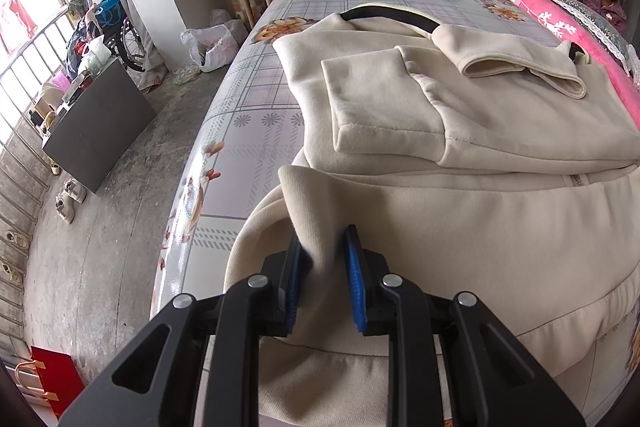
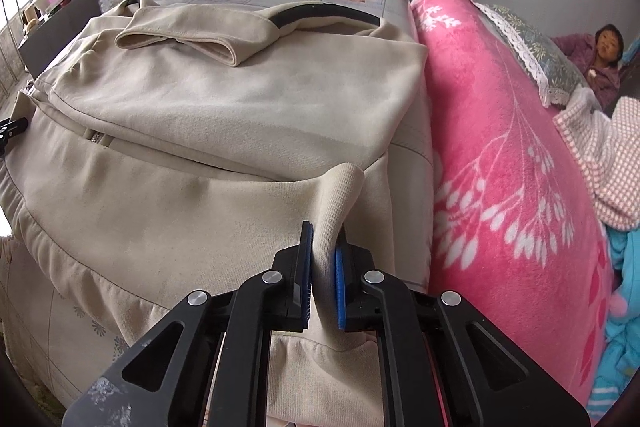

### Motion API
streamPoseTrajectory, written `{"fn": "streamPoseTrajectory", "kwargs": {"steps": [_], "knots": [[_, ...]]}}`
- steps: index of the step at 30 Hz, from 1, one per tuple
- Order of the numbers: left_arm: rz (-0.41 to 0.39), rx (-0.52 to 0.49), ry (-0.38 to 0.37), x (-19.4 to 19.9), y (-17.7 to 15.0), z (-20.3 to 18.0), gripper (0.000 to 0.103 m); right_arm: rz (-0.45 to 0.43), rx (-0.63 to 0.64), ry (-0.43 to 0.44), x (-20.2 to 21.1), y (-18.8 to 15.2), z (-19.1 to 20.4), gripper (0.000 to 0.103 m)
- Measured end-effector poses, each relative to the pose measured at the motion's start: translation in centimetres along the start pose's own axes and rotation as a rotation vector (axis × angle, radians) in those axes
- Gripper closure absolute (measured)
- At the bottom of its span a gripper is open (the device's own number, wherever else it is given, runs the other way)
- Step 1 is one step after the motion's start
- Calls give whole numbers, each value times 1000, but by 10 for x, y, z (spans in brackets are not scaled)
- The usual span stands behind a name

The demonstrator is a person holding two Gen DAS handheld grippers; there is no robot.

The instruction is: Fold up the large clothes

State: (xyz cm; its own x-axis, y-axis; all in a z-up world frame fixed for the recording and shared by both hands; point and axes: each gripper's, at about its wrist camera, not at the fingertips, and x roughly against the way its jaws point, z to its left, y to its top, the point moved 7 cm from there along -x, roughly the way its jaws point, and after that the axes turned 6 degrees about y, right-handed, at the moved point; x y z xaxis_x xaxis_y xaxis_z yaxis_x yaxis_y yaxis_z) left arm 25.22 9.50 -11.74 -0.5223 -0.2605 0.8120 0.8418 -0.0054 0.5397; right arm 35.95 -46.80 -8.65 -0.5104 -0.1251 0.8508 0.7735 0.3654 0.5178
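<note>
Cream fleece fills both my views: the sweatshirt (image 1: pixel 460 131) lies on the bed (image 1: pixel 256 95), its sleeves folded across the chest and its dark-lined collar at the far end. My left gripper (image 1: pixel 324 255) has a bunched ridge of the near hem pinched between its blue pads (image 1: pixel 356 287). My right gripper (image 2: pixel 324 247) has clamped down tight on another raised fold of hem, on the side just beside the pink blanket (image 2: pixel 500 155). At the left edge of the right view I see a black tip, probably the left gripper.
</note>
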Motion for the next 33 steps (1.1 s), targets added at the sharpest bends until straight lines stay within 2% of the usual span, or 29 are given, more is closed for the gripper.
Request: {"fn": "streamPoseTrajectory", "kwargs": {"steps": [8,16,27,33], "knots": [[0,0,0,0,0,0,83,-20,-14,-16,5,0,0,98],[0,7,-6,-1,0,1,83,-66,-14,-59,24,3,3,99],[-7,9,-4,0,1,2,83,-127,-49,-71,47,4,7,99],[-31,12,3,4,1,3,92,-150,-58,-75,55,3,11,99]]}}
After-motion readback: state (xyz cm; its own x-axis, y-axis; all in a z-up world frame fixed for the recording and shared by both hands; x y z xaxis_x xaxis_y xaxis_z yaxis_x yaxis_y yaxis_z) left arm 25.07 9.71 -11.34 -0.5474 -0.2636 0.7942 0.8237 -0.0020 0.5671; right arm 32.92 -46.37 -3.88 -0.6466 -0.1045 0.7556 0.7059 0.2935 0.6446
